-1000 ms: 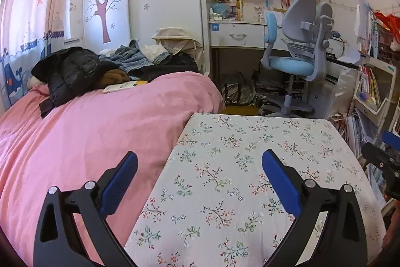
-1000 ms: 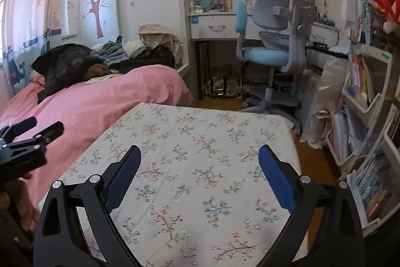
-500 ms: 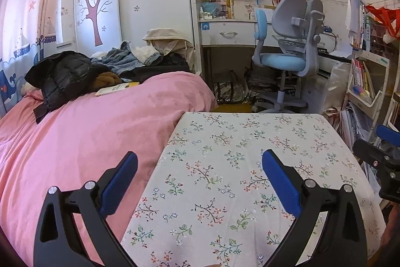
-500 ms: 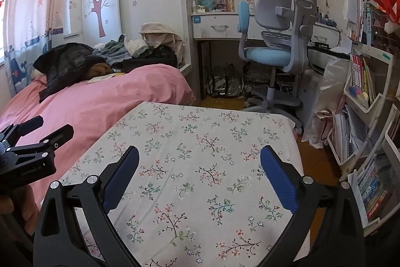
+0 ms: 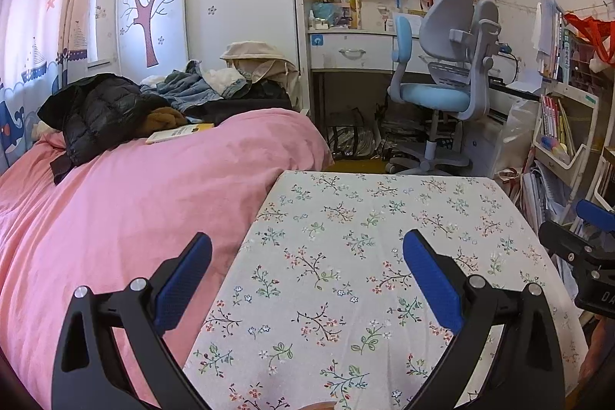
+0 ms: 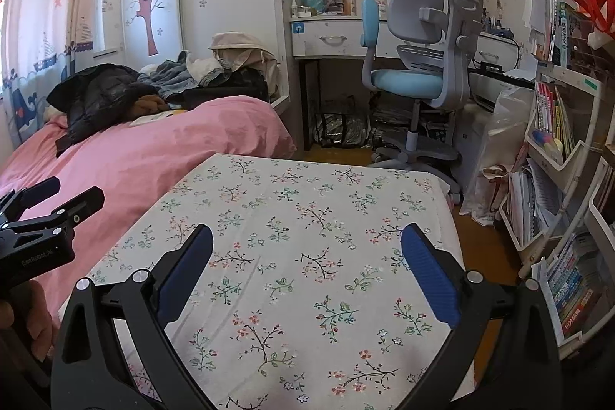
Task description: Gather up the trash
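My left gripper [image 5: 307,256] is open and empty above the near left part of a table with a floral cloth [image 5: 384,218]. My right gripper [image 6: 307,248] is open and empty above the same floral cloth [image 6: 307,195], further right. Each gripper shows at the edge of the other's view: the right one [image 5: 584,244] and the left one [image 6: 50,210]. No trash item shows on the cloth or anywhere in either view.
A pink bed [image 5: 134,202] with a black jacket [image 5: 96,110], clothes and a yellow book [image 5: 178,133] lies left of the table. A blue-grey desk chair [image 5: 446,91] and desk stand behind. Bookshelves [image 6: 553,141] and a plastic bag [image 6: 503,129] crowd the right side.
Both cameras have tilted slightly, so the room and table sit a little differently in view. Both grippers stay open and empty.
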